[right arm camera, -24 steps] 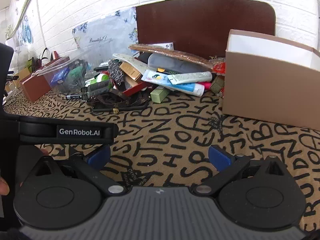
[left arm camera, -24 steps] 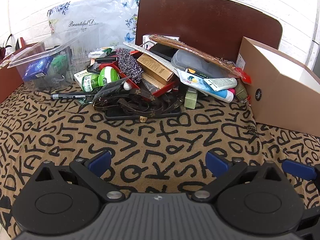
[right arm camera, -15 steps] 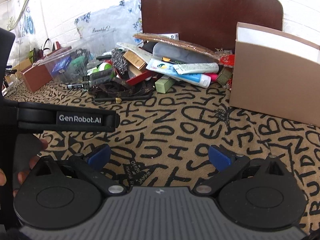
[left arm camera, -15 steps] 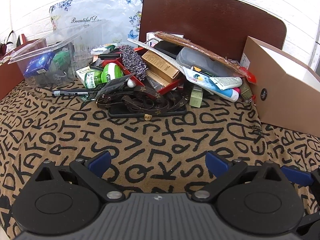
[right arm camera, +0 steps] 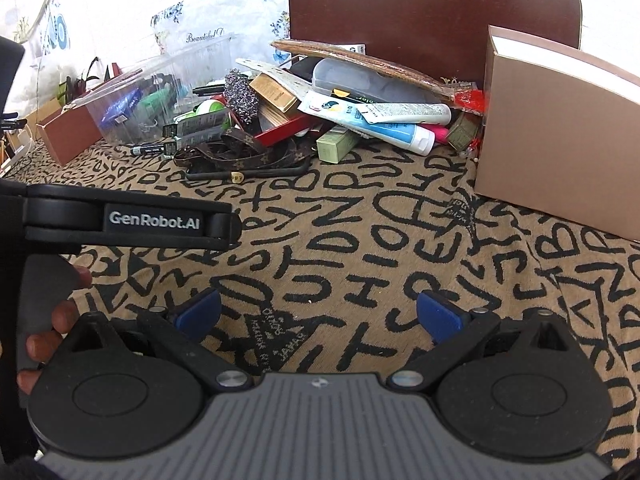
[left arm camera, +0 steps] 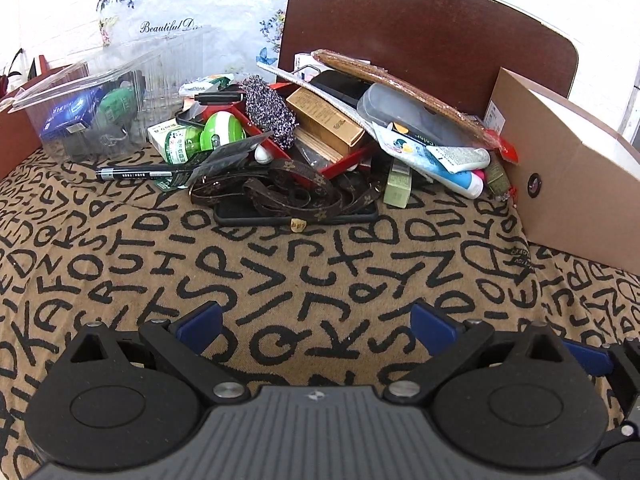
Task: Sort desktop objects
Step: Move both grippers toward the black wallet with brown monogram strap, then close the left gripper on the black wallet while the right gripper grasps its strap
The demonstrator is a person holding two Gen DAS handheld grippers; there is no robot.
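A heap of desktop objects lies at the back of the letter-print cloth: a brown patterned strap [left arm camera: 288,192] [right arm camera: 236,156] over a black phone case, a black pen [left arm camera: 136,174], a green bottle [left arm camera: 182,146], a sparkly scrunchie [left arm camera: 270,110], a blue-and-white tube [left arm camera: 440,164] [right arm camera: 384,128] and a grey case [left arm camera: 400,114]. My left gripper [left arm camera: 316,326] is open and empty, well short of the heap. My right gripper [right arm camera: 318,314] is open and empty, also short of it.
A clear plastic bin [left arm camera: 100,108] [right arm camera: 160,92] holding a few items stands at the left. A tan cardboard box [left arm camera: 576,168] [right arm camera: 560,128] stands at the right. A dark brown board [left arm camera: 420,32] leans behind the heap. The left gripper's body [right arm camera: 120,220] fills the right view's left side.
Both grippers have moved forward a little toward the heap, which now looks larger. Both stay open and nothing on the cloth has moved.
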